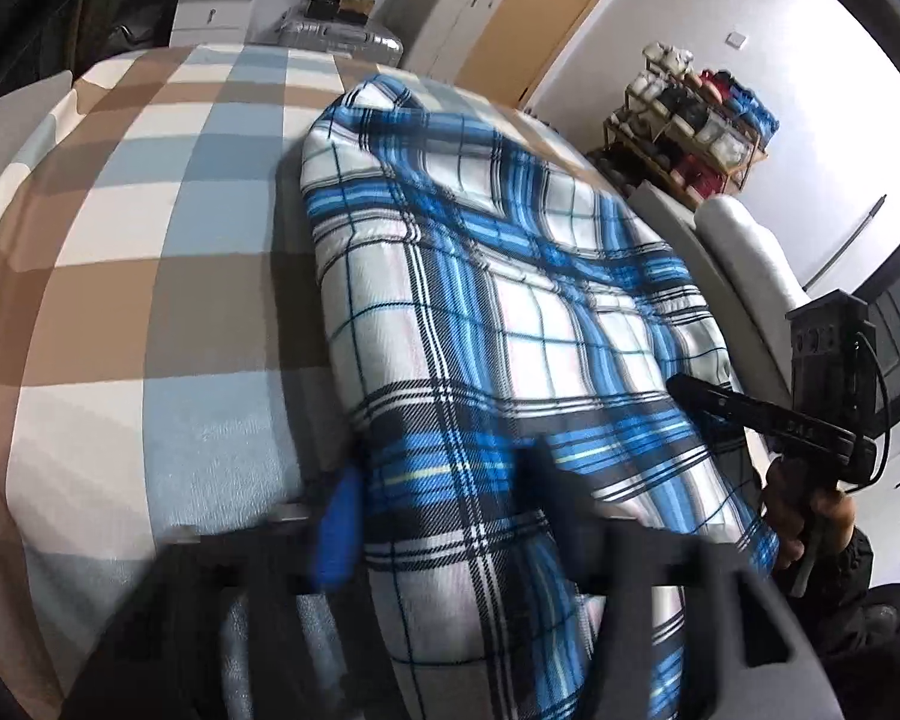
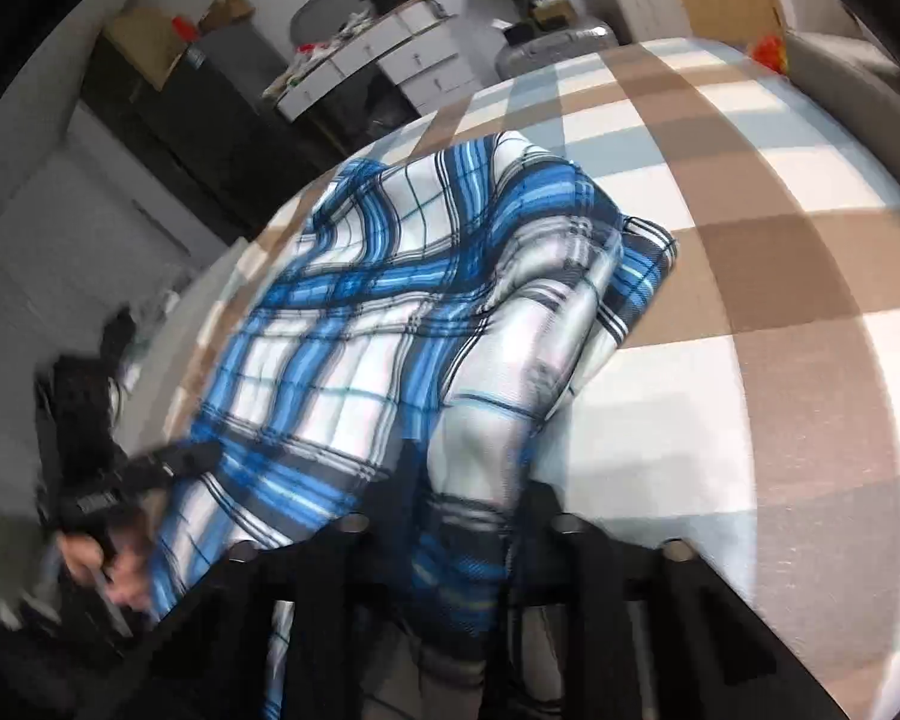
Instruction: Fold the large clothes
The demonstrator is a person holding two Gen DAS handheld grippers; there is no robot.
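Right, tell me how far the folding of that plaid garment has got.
Partly done: the blue plaid garment lies on the checked bedspread with its far part already doubled over. In hand: the left hand-held gripper and right hand-held gripper each pinch its near edge. Left: carrying that edge over and smoothing the fold.

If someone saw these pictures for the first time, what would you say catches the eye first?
The blue, white and black plaid garment dominates, spread over a bed cover of big tan, white and pale blue checks. Both tongs grip its near edge: the left tongs and the right tongs each have fabric bunched between the fingers. Behind the bed stands a rack of folded clothes.
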